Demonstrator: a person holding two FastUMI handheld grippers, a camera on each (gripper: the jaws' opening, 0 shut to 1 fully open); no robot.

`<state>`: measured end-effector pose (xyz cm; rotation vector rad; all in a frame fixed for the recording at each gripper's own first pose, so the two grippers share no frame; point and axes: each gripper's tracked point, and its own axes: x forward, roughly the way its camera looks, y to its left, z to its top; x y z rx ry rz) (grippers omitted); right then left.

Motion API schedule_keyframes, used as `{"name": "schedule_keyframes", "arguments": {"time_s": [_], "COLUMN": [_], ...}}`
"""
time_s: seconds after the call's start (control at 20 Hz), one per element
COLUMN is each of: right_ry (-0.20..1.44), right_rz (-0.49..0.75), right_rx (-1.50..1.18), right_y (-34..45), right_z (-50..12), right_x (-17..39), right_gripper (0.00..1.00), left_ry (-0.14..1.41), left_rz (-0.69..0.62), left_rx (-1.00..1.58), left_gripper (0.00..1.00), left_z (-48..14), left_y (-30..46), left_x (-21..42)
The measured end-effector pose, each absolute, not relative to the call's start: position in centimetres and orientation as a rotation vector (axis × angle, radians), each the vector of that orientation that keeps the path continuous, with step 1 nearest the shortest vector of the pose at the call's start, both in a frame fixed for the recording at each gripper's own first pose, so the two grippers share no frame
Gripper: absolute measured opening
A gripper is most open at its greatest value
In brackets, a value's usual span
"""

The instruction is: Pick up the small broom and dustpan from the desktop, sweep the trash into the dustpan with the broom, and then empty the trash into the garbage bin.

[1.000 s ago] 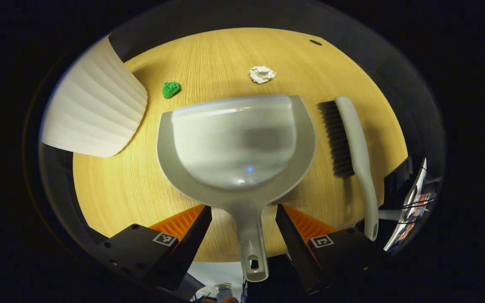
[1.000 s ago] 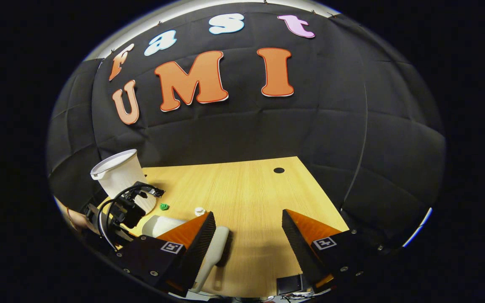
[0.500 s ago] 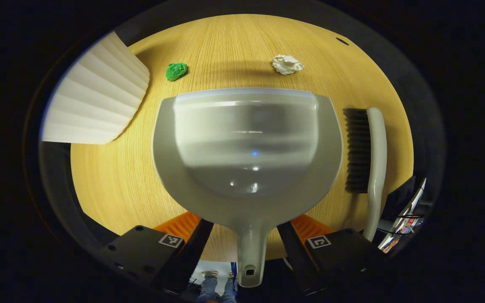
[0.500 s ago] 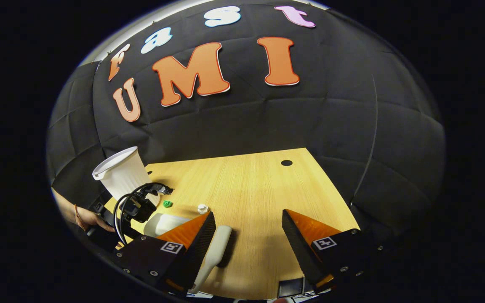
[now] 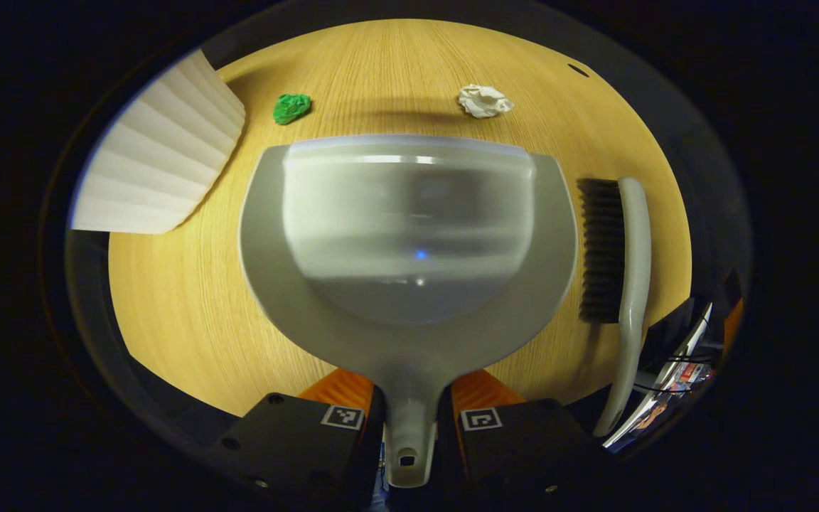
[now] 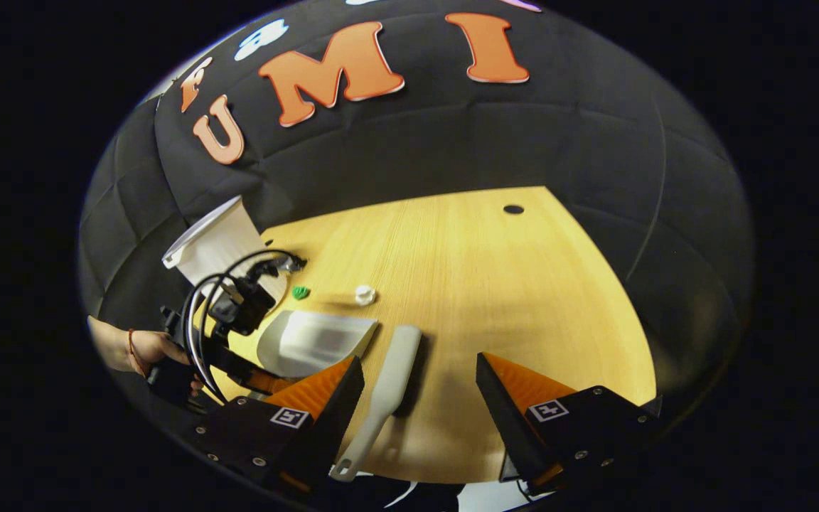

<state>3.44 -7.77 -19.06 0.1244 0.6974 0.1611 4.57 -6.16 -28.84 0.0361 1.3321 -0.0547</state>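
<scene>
Left hand-held gripper [image 5: 409, 419] clamped around dustpan [image 5: 409, 235] handle

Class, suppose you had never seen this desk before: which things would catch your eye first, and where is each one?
The big grey dustpan lies mid-desk, its handle pinched between the left gripper's orange fingers. To its right lies the broom, untouched, with the right gripper open above its handle. Beyond the pan's lip sit a green wad and a white wad, with the white ribbed bin at the left.
</scene>
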Motion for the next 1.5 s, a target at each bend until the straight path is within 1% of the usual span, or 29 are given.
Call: {"name": "schedule_keyframes", "arguments": {"time_s": [0.1,0.25,0.3,0.4,0.55,0.6,0.7,0.85,0.9,1.05,1.1,1.15,1.2,1.4,1.5], "right_ry": [0.791,0.938,0.992,1.081,1.163,1.175,1.189,1.22,1.228,1.161,1.14,1.11,1.082,0.99,1.01], "right_rz": [0.164,0.153,0.143,0.13,0.086,0.072,0.056,0.014,0.032,0.05,0.062,0.083,0.094,0.146,0.182], "right_rx": [0.124,0.078,0.072,0.079,0.068,0.058,0.054,0.038,0.031,-0.073,-0.079,-0.072,-0.079,-0.233,-0.297], "right_y": [-6.6,-5.1,-4.7,-3.9,-4.6,-4.2,-3.7,-3.8,-3.6,-4.6,-4.6,-4.4,-4.4,-5.3,-4.9], "right_z": [-21.3,-25.2,-26.4,-28.4,-30.1,-30.7,-31.2,-32.0,-32.0,-30.7,-29.7,-28.5,-27.3,-23.9,-23.9], "right_x": [2.3,0.8,0.2,-0.5,-1.3,-1.4,-0.9,-0.6,-0.5,1.5,2.6,4.0,5.7,13.7,17.0], "right_gripper": [0.96,0.96,0.96,0.97,0.96,0.97,0.94,0.45,0.28,0.18,0.17,0.27,0.17,0.16,0.17], "left_ry": [1.271,1.209,1.187,1.133,1.076,1.068,1.057,1.053,1.051,1.052,1.055,1.055,1.058,1.078,1.092], "left_rz": [-0.067,-0.074,-0.073,-0.073,-0.094,-0.107,-0.139,-0.16,-0.165,-0.193,-0.202,-0.212,-0.224,-0.259,-0.261], "left_rx": [0.04,-0.005,-0.005,0.041,0.111,0.117,0.121,0.131,0.135,0.16,0.168,0.175,0.183,0.244,0.258], "left_gripper": [0.33,0.34,0.33,0.33,0.33,0.33,0.33,0.33,0.33,0.33,0.33,0.33,0.33,0.33,0.34], "left_z": [-28.6,-28.3,-28.9,-27.8,-27.2,-27.2,-27.0,-27.2,-27.1,-27.3,-27.4,-27.5,-27.8,-28.8,-28.9], "left_y": [-5.4,-4.5,-3.9,-2.4,-0.6,-0.3,0.2,1.2,1.4,1.7,1.9,2.0,1.9,2.4,2.1], "left_x": [5.9,7.5,6.2,7.1,6.7,6.4,5.8,5.4,5.4,5.4,5.6,5.8,6.0,7.2,7.8]}}
